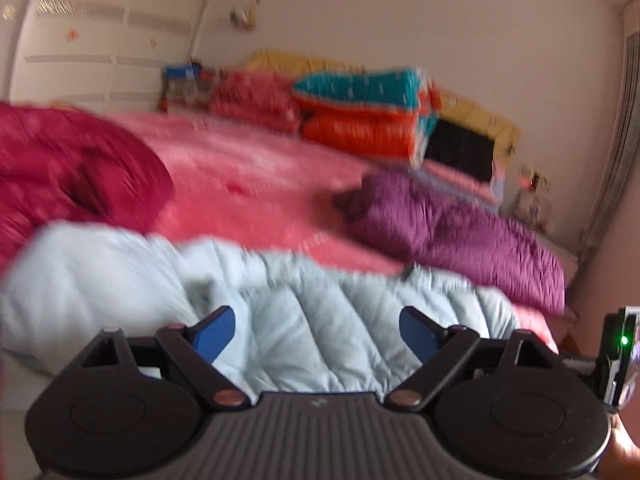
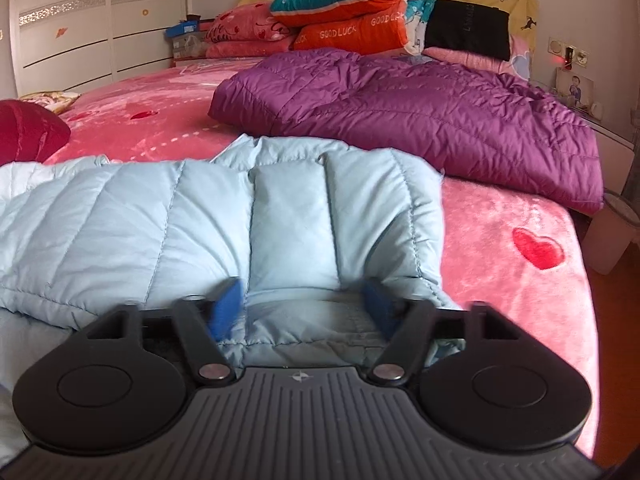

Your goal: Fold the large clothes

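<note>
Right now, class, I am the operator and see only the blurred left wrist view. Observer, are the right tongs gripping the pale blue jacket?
Observer: No. The right tongs stand open around a fold of the pale blue jacket.
Operator: What lies just right of the jacket?
Observer: Bare pink blanket with a red heart on it.
Operator: And past the bed's edge?
Observer: A white bin stands beside the bed.

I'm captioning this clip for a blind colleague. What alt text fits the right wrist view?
The right tongs stand open over a pale blue quilted puffer jacket spread on a pink plush bedspread with red hearts. Behind it lies a crumpled purple quilted jacket, with folded orange and teal quilts stacked by the headboard.
</note>
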Demonstrator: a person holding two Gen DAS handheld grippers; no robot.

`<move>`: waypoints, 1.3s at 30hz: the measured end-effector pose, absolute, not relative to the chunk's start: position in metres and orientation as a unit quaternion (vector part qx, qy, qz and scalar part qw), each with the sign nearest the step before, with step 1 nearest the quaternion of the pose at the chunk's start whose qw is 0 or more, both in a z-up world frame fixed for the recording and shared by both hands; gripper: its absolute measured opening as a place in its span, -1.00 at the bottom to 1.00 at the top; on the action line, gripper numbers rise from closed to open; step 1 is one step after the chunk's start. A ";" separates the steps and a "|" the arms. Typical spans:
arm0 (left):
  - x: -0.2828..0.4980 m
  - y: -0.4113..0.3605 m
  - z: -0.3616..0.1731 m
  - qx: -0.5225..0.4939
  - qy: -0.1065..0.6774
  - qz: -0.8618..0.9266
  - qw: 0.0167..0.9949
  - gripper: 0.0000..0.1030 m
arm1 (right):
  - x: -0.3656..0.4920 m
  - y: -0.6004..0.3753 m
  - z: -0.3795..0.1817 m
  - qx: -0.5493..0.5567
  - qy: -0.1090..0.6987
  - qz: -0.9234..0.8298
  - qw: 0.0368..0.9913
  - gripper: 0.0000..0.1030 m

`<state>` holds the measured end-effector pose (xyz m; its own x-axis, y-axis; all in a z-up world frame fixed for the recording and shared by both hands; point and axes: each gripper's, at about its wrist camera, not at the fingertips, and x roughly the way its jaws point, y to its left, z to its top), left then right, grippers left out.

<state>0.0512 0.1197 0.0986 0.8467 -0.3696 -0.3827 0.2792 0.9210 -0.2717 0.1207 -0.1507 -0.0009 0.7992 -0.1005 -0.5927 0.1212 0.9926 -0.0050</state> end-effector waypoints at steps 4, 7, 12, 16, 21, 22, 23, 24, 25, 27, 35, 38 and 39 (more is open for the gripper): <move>0.023 0.143 0.120 -0.125 0.183 -0.133 0.966 0.83 | 0.095 -0.157 0.022 0.034 0.285 -0.071 0.955 1.00; 0.003 0.158 0.128 -0.127 0.183 -0.107 0.969 0.98 | 0.067 -0.162 0.042 0.042 0.254 -0.088 0.962 1.00; -0.033 0.178 0.132 -0.128 0.211 -0.072 0.966 0.98 | 0.019 -0.174 0.066 0.082 0.221 -0.095 0.967 1.00; -0.061 0.191 0.137 -0.110 0.222 -0.053 0.967 0.98 | -0.012 -0.174 0.075 0.101 0.210 -0.084 0.969 1.00; -0.092 0.202 0.149 -0.089 0.221 -0.038 0.971 0.98 | -0.042 -0.175 0.078 0.113 0.205 -0.071 0.970 1.00; -0.097 0.204 0.151 -0.084 0.221 -0.035 0.971 0.98 | -0.048 -0.176 0.078 0.116 0.207 -0.072 0.969 1.00; -0.102 0.205 0.153 -0.080 0.222 -0.034 0.971 0.98 | -0.052 -0.176 0.077 0.119 0.210 -0.071 0.968 1.00; -0.106 0.206 0.156 -0.077 0.223 -0.033 0.971 0.98 | -0.056 -0.177 0.077 0.122 0.210 -0.070 0.967 1.00; -0.110 0.208 0.158 -0.074 0.224 -0.032 0.971 0.98 | -0.060 -0.179 0.076 0.125 0.211 -0.071 0.967 1.00; -0.116 0.209 0.163 -0.065 0.224 -0.027 0.972 0.98 | -0.068 -0.181 0.075 0.130 0.212 -0.077 0.966 1.00; -0.141 0.206 0.182 -0.012 0.220 -0.019 0.975 0.98 | -0.099 -0.202 0.068 0.168 0.219 -0.105 0.955 1.00; -0.149 0.207 0.193 0.006 0.212 -0.016 0.977 0.98 | -0.113 -0.207 0.069 0.181 0.216 -0.110 0.953 1.00; -0.151 0.206 0.197 0.012 0.209 -0.013 0.978 0.98 | -0.117 -0.210 0.069 0.184 0.215 -0.112 0.953 1.00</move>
